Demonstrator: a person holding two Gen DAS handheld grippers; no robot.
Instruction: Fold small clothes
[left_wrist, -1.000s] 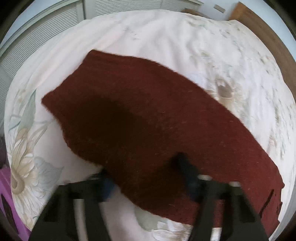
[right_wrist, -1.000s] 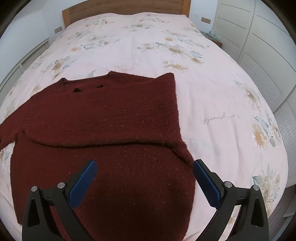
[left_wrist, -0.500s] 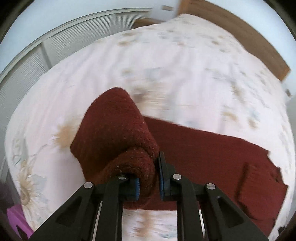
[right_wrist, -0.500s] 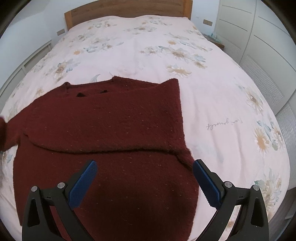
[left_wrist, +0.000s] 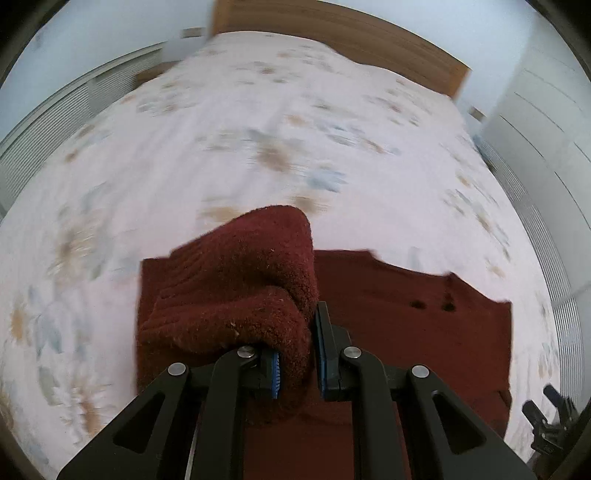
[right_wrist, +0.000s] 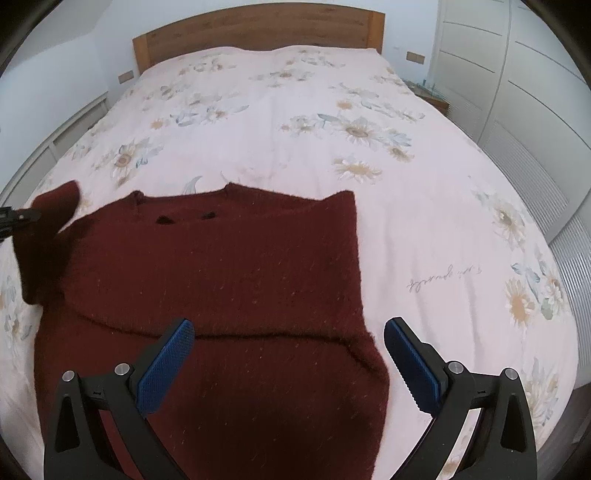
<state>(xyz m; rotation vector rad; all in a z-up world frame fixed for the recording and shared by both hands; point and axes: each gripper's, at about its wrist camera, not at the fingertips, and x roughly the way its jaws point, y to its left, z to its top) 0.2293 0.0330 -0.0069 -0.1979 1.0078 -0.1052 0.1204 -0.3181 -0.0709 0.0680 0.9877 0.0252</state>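
My left gripper (left_wrist: 297, 356) is clamped on the sleeve (left_wrist: 236, 295) of the sweater (right_wrist: 221, 277) lying centre-frame on the bed (right_wrist: 295, 122), right gripper (right_wrist: 288, 354) gaping empty above it — thick, floppy knit, so I'd grip edges.

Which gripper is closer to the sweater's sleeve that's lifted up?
Left. The left gripper is shut on the raised sleeve. The right gripper hangs open over the sweater body, away from that sleeve.
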